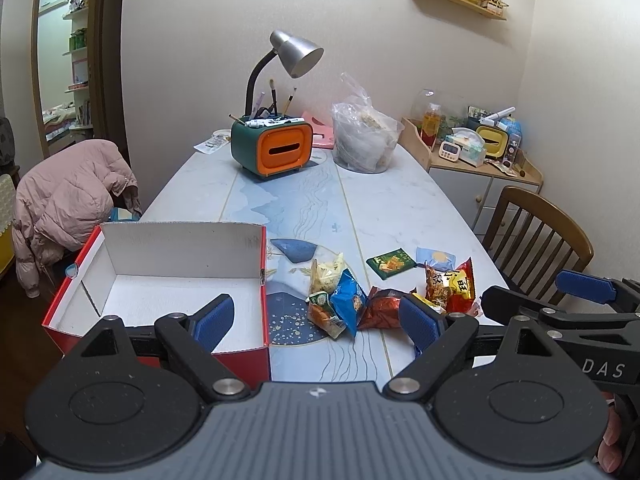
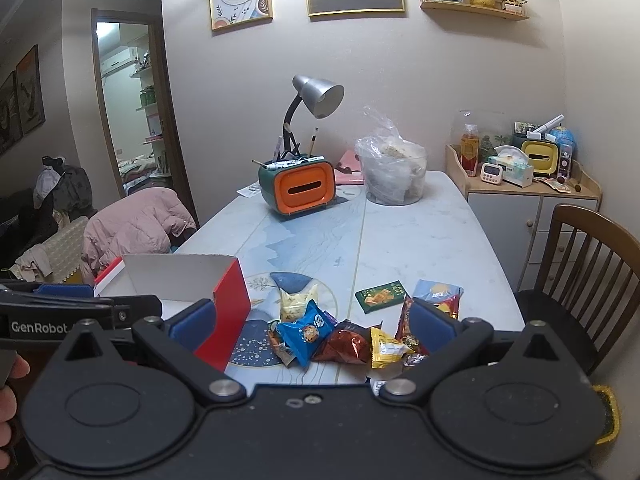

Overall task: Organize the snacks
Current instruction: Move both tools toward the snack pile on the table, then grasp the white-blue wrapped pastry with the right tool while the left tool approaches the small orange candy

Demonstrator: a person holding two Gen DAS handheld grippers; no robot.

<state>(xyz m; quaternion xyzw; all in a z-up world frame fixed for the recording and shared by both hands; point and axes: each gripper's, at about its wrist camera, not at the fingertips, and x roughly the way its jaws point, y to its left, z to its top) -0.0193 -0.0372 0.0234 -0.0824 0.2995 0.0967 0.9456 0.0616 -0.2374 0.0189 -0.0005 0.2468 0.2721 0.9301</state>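
Left gripper (image 1: 318, 320) spread wide, grasping nothing, hovering above the table (image 1: 400, 208) between the empty red box (image 1: 168, 264) at left and the snack heap. Right gripper (image 2: 312, 320) likewise released and empty, over the same pile: blue cookie packet (image 2: 306, 334), brown foil packet (image 2: 346, 344), yellow packet (image 2: 386, 348), green packet (image 2: 380, 296) lying apart. Likely trouble: slick overlapping wrappers, so a pinch may lift two or slide off; crowding grippers may clash. Readable: "DAS", "GenRobot" on the gripper bodies; packet print too small.
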